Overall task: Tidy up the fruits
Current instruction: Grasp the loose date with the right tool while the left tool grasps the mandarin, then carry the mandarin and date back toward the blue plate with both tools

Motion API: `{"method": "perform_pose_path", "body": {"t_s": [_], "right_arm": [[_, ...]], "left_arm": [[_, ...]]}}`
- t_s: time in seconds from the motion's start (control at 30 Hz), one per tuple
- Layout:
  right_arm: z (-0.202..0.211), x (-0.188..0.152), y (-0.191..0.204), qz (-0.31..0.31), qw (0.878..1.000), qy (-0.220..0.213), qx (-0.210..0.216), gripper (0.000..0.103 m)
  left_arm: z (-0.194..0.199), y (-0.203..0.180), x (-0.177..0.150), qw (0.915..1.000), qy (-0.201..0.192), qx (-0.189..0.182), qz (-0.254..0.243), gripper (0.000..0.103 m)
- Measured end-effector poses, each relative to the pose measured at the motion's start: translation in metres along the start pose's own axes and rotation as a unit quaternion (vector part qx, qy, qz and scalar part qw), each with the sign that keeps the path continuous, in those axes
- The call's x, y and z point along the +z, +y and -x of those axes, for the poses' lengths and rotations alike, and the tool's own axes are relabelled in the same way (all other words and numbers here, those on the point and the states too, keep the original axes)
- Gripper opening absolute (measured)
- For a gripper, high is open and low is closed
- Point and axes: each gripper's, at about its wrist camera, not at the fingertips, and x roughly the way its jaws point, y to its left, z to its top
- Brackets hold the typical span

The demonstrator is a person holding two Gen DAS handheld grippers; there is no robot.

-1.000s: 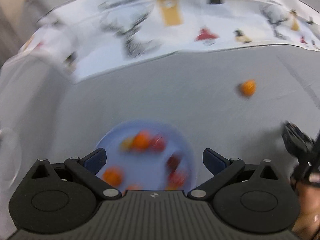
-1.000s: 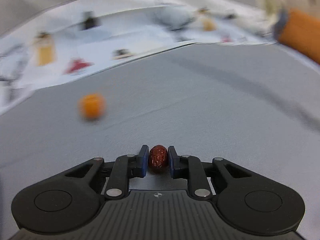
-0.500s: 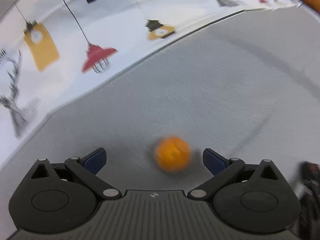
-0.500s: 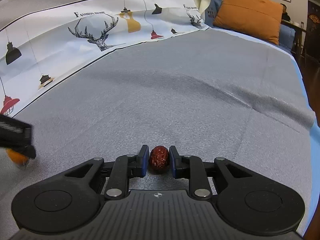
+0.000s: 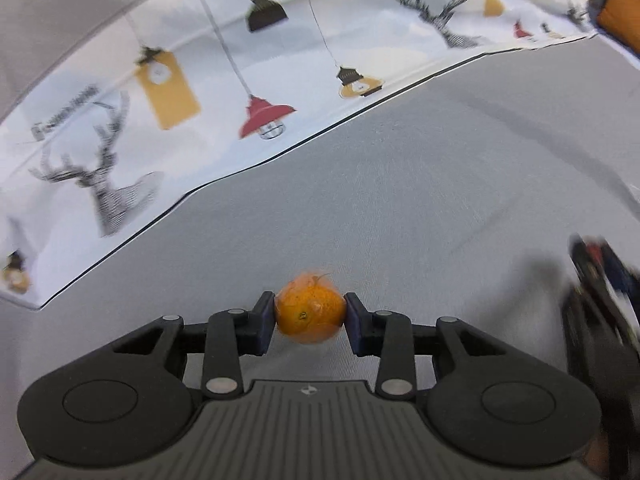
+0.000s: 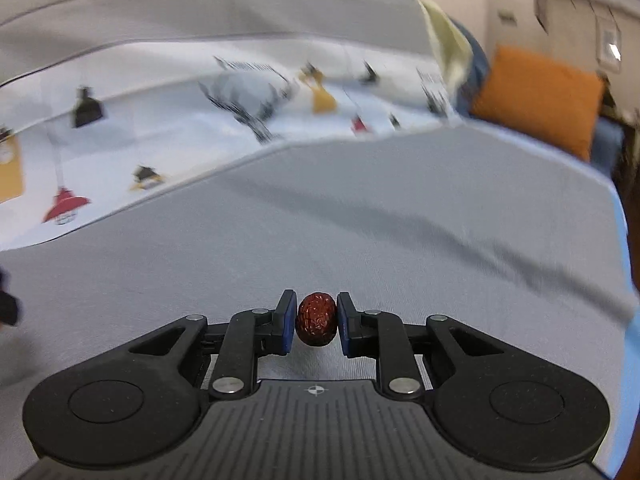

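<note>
My left gripper [image 5: 310, 316] is shut on a small orange [image 5: 310, 314], just above the grey cloth [image 5: 420, 200]. My right gripper [image 6: 317, 322] is shut on a wrinkled dark red date [image 6: 317, 319], held over the same grey cloth [image 6: 360, 220]. The right gripper shows blurred at the right edge of the left wrist view [image 5: 600, 276]. The blue plate with fruits is not in view now.
A white cloth printed with deer and lamps [image 5: 180, 92] lies beyond the grey one; it also shows in the right wrist view [image 6: 200, 112]. An orange cushion [image 6: 540, 96] sits at the far right. The cloth's right edge [image 6: 624, 264] drops off.
My left gripper swung from the blue plate to the loose orange and closed on it. My right gripper kept hold of the date while moving.
</note>
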Motion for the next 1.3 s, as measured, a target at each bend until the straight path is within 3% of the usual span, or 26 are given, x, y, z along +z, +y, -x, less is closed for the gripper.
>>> {"method": "perform_pose_path", "body": {"t_s": [0.1,0.3,0.53,0.7,1.0,1.3], "right_arm": [[0.030,0.008,-0.008,0.004,1.000,-0.014,0.021,0.023],[0.138,0.026,-0.030,0.011,0.993,-0.042,0.113,0.023],[0.286,0.017,-0.055,0.090,0.965,-0.081,0.232,0.023],[0.356,0.007,-0.055,0.122,0.948,-0.103,0.275,0.023],[0.430,0.004,-0.060,0.158,0.925,-0.153,0.309,0.023],[0.444,-0.002,-0.057,0.149,0.923,-0.139,0.327,0.023]], "left_arm": [[0.054,0.023,-0.038,0.9998,-0.007,-0.007,0.015,0.040],[0.153,0.077,-0.123,0.9971,-0.010,0.039,0.065,0.040],[0.238,0.118,-0.205,0.9896,-0.017,0.080,0.118,0.040],[0.277,0.118,-0.242,0.9865,-0.039,0.062,0.147,0.040],[0.328,0.102,-0.274,0.9815,-0.093,0.035,0.164,0.040],[0.348,0.103,-0.293,0.9786,-0.106,0.038,0.172,0.040]]}}
